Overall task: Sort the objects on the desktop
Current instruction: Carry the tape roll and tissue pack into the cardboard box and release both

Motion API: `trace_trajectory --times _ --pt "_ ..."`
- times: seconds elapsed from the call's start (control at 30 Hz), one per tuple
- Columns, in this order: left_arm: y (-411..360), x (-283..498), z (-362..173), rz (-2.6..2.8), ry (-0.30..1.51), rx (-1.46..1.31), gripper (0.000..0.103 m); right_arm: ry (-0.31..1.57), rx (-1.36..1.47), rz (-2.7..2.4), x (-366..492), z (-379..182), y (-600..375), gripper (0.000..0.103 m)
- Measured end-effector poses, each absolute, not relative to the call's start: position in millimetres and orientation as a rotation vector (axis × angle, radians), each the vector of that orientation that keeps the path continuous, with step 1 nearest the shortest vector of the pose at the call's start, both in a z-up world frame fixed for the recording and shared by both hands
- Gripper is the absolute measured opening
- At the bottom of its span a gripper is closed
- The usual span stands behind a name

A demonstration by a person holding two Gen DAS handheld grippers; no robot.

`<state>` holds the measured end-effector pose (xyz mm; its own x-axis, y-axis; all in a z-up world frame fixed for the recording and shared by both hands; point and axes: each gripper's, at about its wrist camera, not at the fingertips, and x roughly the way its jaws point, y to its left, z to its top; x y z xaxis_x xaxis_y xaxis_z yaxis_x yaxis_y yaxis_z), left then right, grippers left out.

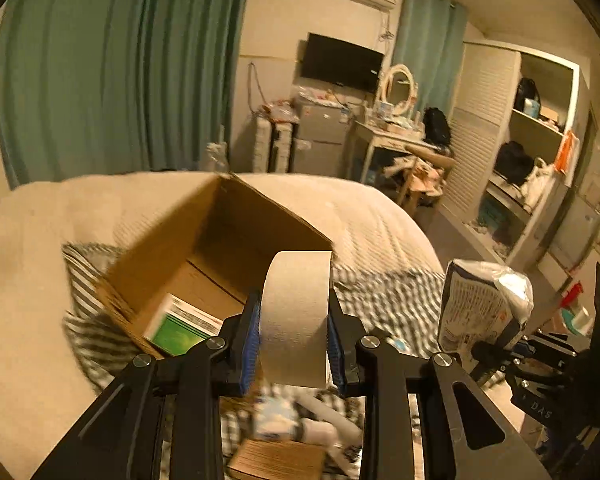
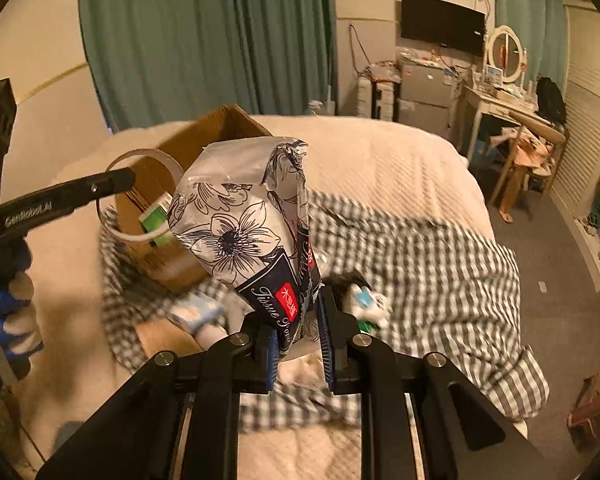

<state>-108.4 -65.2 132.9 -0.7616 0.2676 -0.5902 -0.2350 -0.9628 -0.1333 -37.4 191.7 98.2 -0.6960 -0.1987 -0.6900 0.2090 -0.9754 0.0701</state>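
My left gripper (image 1: pixel 294 344) is shut on a roll of beige tape (image 1: pixel 296 312), held above the near edge of an open cardboard box (image 1: pixel 220 240) on the bed. The tape roll (image 2: pixel 140 196) and box (image 2: pixel 220 124) also show in the right wrist view. A green and white carton (image 1: pixel 180 326) lies inside the box. My right gripper (image 2: pixel 298 344) is shut on a flower-printed tissue pack (image 2: pixel 244 224), held up over the checked cloth; the pack also shows in the left wrist view (image 1: pixel 480 304).
A grey checked cloth (image 2: pixel 420 256) covers part of the cream bed (image 2: pixel 380 152), with small items (image 2: pixel 364 304) and a light blue pack (image 2: pixel 196 312) on it. A brown flat box (image 1: pixel 276 460) lies below the left gripper. Desk, chair and shelves stand at the right.
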Motion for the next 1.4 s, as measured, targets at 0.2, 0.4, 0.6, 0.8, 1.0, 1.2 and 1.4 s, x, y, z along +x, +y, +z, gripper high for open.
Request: trace_trajectory --times 0.2,0.4,0.6,0.8,1.0,1.2,1.4 --pt "-98.3 -124.6 146.0 2.781 -0.073 -0.937 0.029 0.029 1.074 -2.662 -62.9 120.5 151.5 0.016" --pt "-117.7 -152.7 135.5 2.811 -0.075 -0.994 0.029 0.016 1.036 -2.592 -98.1 133.7 105.5 0.016" --pt "-126.2 -188.6 108.1 2.809 -0.051 -1.078 0.029 -0.102 1.079 -2.527 -146.0 119.3 71.1 0.016" --pt "-130.5 -222.9 77.3 2.806 -0.045 -1.163 0.029 -0.12 1.165 -2.488 -194.3 89.0 53.2 0.016" --pt "-131.7 -238.6 64.6 2.829 -0.077 -1.245 0.083 -0.145 1.191 -2.473 -220.0 67.0 53.6 0.02" --pt "-142.9 -226.6 70.9 2.903 -0.131 -1.239 0.099 -0.116 1.13 -2.624 -224.5 79.1 64.5 0.082" --pt "-124.5 -182.2 100.9 2.913 -0.077 -1.14 0.099 -0.079 1.075 -2.721 -192.9 101.5 107.6 0.082"
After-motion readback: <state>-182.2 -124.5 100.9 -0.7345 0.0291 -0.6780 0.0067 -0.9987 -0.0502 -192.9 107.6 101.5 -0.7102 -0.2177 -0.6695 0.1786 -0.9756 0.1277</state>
